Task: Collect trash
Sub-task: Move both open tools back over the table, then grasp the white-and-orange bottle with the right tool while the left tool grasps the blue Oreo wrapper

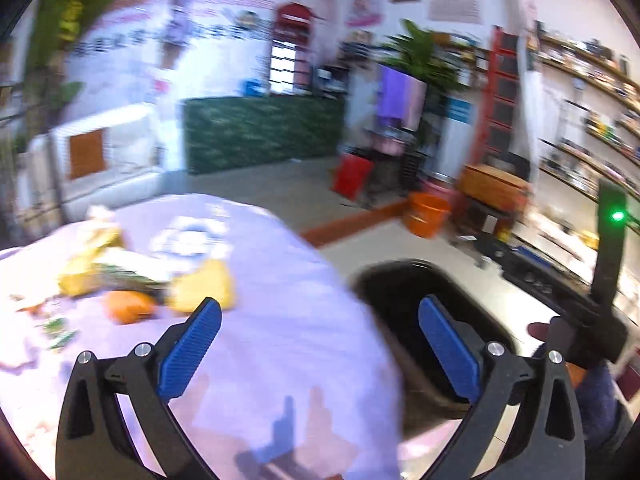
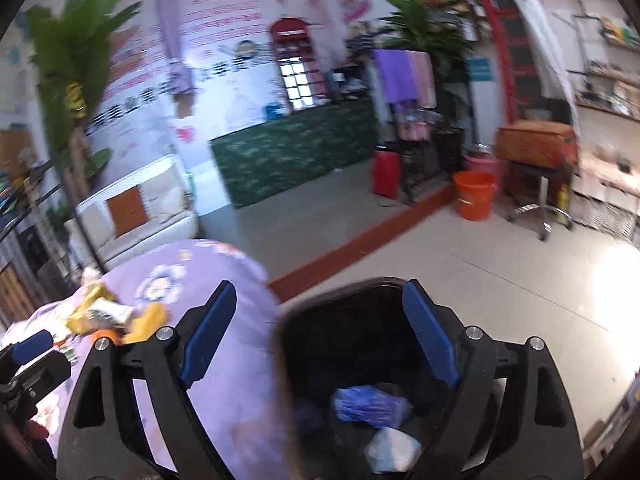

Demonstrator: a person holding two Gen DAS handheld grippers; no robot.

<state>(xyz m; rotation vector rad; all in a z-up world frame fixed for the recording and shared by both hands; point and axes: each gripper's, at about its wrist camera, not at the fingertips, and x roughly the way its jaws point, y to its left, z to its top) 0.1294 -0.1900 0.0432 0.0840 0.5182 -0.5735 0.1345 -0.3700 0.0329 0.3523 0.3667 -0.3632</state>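
My left gripper is open and holds nothing, over the near edge of the lilac tablecloth. Blurred trash lies on the cloth to its left: yellow wrappers and an orange piece. A black bin stands on the floor beside the table. My right gripper is open and empty above that bin. Inside the bin lie a blue-purple bag and a crumpled white piece. The trash pile shows at the left of the right wrist view.
A hand holds the other black tool with a green light at the right. An orange bucket, a red can, a stool and shelves stand further off on the tiled floor.
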